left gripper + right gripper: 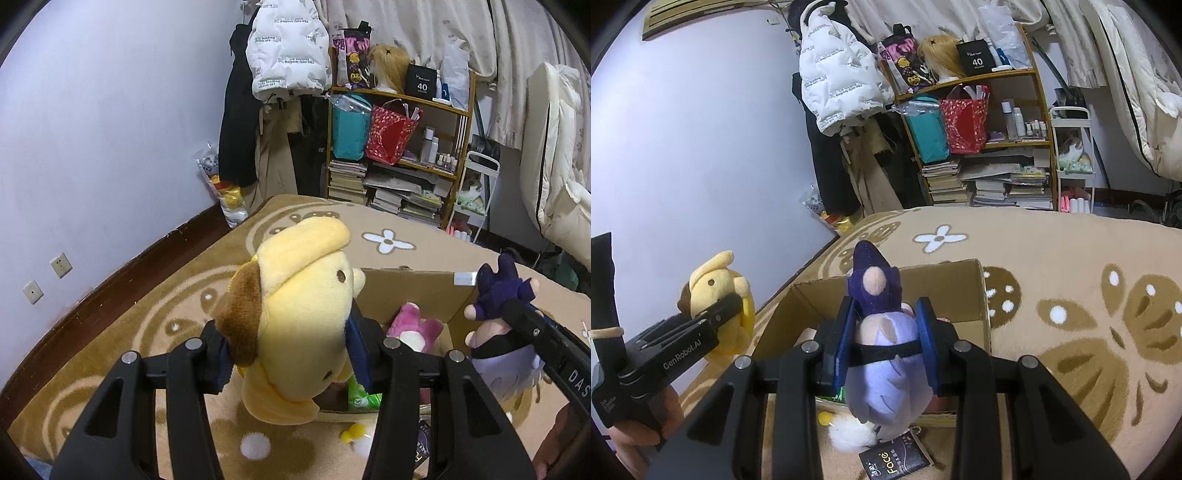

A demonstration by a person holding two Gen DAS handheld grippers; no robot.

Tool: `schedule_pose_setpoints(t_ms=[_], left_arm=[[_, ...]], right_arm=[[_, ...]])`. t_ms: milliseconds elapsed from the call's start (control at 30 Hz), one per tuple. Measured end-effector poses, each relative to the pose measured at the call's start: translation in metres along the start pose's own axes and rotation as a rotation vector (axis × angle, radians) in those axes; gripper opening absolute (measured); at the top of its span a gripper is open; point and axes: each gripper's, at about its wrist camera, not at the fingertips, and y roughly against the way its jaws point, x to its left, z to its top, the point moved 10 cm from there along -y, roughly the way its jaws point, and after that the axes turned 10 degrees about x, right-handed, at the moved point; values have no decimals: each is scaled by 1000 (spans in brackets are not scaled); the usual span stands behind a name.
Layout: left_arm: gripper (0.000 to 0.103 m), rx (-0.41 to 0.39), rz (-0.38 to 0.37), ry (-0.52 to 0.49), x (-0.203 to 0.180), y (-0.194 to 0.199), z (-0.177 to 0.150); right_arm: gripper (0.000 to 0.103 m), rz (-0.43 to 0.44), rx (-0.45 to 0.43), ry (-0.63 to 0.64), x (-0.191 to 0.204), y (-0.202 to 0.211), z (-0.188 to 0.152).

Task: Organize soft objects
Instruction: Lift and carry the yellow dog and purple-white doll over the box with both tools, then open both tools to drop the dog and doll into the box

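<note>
1. Left black plastic two-finger gripper (291, 354): matte black frame, paired angled struts with triangular cut-outs, four round silver pivot screws across the linkage.
2. Left fingers carry dark blue ribbed pads (360, 354), flat and rectangular.
3. Same left gripper seen side-on from the right wrist view (733, 306): white "GenRobot.AI" lettering on the black body, small screw near the finger tip, a beige elastic band round a black upright part at the frame's left edge.
4. Right black plastic two-finger gripper (886, 343): identical black struts, four silver screws, blue flat pads (929, 343).
5. From the left wrist view its side shows white letters "DAS", cut off.
6. Person's hand (646, 424) wrapped round the left handle; no sleeve visible.
</note>
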Motion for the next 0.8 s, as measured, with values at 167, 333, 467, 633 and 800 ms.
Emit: schedule_pose_setpoints(t_ms=[167,333,467,633,800], left_arm=[[51,12,-1,-22,-7,-6,-4],[52,27,13,-56,-15,-12,-10],[56,49,31,-74,-20,-19,-16],[67,44,59,-97,-23,-19,-16],[71,36,74,-98,-21,-13,-14]], right_arm=[[35,6,-5,-11,-1,-2,2],[36,9,15,-32,-8,-11,0],[37,5,49,-63,-19,-21,-6],[40,5,52,-105,-29,-21,-6],[43,-3,61,-124,-37,-20,-7]])
